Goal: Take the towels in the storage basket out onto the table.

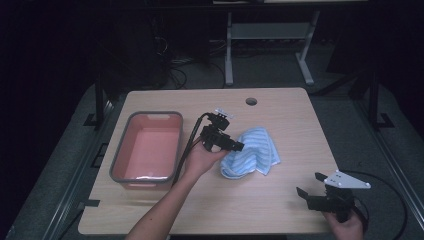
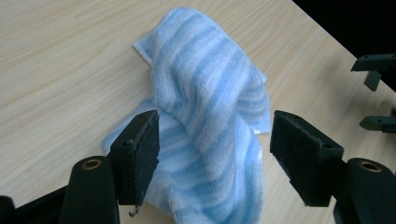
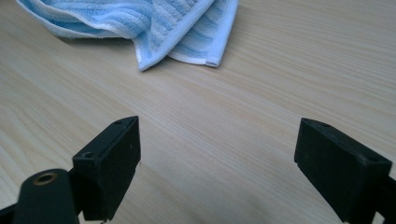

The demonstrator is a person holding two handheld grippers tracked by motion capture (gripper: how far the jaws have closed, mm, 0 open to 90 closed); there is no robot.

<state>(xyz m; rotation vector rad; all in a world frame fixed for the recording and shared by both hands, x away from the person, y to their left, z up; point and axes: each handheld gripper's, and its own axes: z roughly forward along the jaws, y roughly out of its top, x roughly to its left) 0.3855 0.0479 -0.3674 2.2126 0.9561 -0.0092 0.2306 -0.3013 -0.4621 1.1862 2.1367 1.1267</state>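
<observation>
Left gripper (image 2: 215, 140), jaws spread, straddles a crumpled blue striped towel (image 1: 251, 152); right gripper (image 1: 310, 189), jaws spread, hovers at the towel's four o'clock.

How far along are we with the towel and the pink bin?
Nothing looks done yet: the striped towel lies crumpled on the table, and the pink bin looks empty. In hand: the left tongs are open astride the towel's bunched fold, not closed on it. The right tongs wait open over bare wood. Grasping and moving remain, presumably into the bin.
</observation>
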